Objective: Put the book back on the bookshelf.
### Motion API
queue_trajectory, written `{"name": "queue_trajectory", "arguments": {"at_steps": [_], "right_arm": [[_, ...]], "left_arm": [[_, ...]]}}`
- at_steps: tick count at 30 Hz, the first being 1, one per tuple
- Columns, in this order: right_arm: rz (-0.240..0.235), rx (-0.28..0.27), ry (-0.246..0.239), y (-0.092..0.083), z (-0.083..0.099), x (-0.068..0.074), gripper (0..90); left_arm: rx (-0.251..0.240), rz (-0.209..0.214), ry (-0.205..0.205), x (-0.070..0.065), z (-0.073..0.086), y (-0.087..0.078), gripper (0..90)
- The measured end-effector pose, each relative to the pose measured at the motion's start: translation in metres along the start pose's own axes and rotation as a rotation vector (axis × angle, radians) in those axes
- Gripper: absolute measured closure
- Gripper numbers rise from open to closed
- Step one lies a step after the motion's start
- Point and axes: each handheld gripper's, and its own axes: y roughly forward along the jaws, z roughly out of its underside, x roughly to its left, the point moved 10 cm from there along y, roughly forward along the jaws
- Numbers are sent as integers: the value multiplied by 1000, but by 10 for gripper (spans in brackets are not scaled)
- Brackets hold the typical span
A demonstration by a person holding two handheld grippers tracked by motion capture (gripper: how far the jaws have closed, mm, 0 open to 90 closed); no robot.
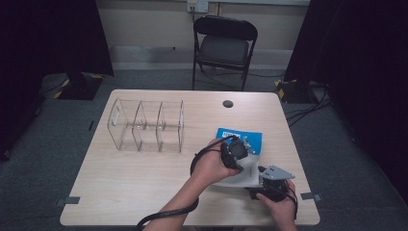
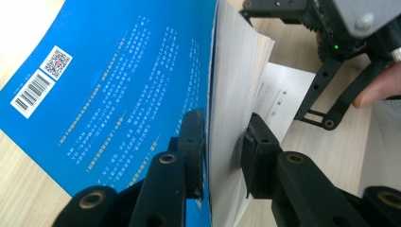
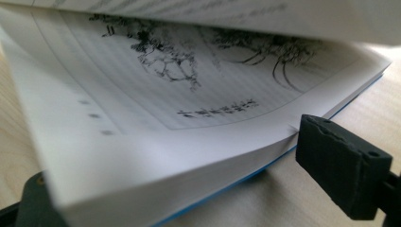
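We see the left gripper with its fingers clamped on the raised blue cover and pages of the book, lying right of centre on the worktop. The right gripper straddles the lower pages' near corner; we cannot tell its grip.

Left gripper clamped tight, right gripper low beside it.
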Motion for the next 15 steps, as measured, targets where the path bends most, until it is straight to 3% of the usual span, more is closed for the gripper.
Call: {"name": "queue_trajectory", "arguments": {"at_steps": [3, 9, 11, 14, 15], "right_arm": [[13, -26, -31, -2, -6, 1, 144], [7, -23, -72, -2, -3, 2, 144], [3, -20, -65, -2, -2, 2, 144], [-5, -22, -54, -2, 0, 1, 144], [-6, -30, -47, -2, -1, 1, 144]], "left_arm": [[-6, 0, 7, -2, 3, 5, 720], [12, 28, 15, -9, 14, 21, 703], [27, 31, 29, -10, 18, 25, 697], [16, 30, 18, -12, 18, 26, 697], [22, 24, 35, -11, 18, 25, 698]]}}
